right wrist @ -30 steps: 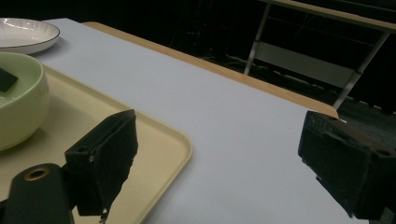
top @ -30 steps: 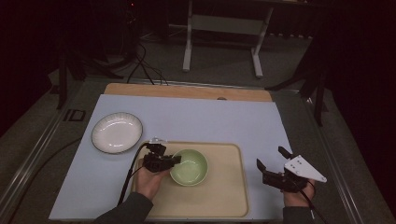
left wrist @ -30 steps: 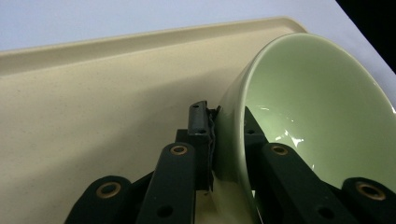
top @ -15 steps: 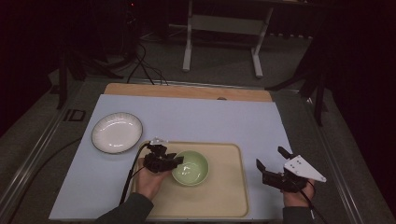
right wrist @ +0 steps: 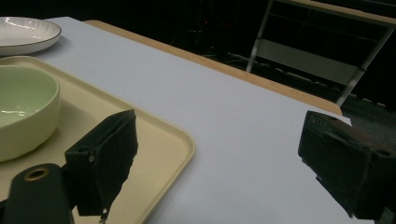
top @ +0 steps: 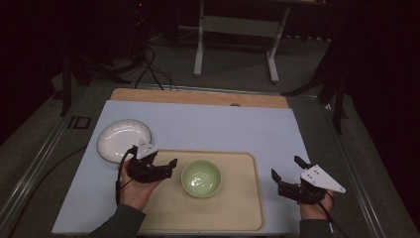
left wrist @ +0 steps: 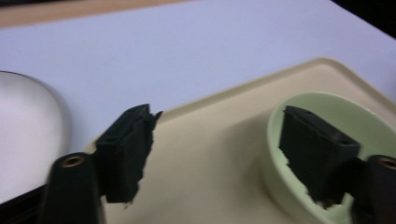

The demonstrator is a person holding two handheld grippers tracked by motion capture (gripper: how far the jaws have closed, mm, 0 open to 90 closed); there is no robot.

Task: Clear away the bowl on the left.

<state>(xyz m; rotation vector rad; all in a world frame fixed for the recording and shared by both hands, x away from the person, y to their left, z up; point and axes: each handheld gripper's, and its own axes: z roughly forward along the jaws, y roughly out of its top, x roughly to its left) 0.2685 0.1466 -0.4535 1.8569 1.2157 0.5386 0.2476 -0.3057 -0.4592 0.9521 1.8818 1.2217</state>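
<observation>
Pale green bowl [top: 201, 178] seated upright on the beige tray [top: 242, 208], which lies along the near edge of the desk [top: 218, 129] — placement judged complete. My left claw [top: 165, 167] sits just beside the bowl's left rim, apart from it; its jaws have just been opening and stand wide with nothing between them. My right claw [top: 285, 172] hangs off the tray's right edge, jaws wide and empty. The white plate [top: 123, 140] rests toward the desk's left edge, off the tray — probably the item left to move.
</observation>
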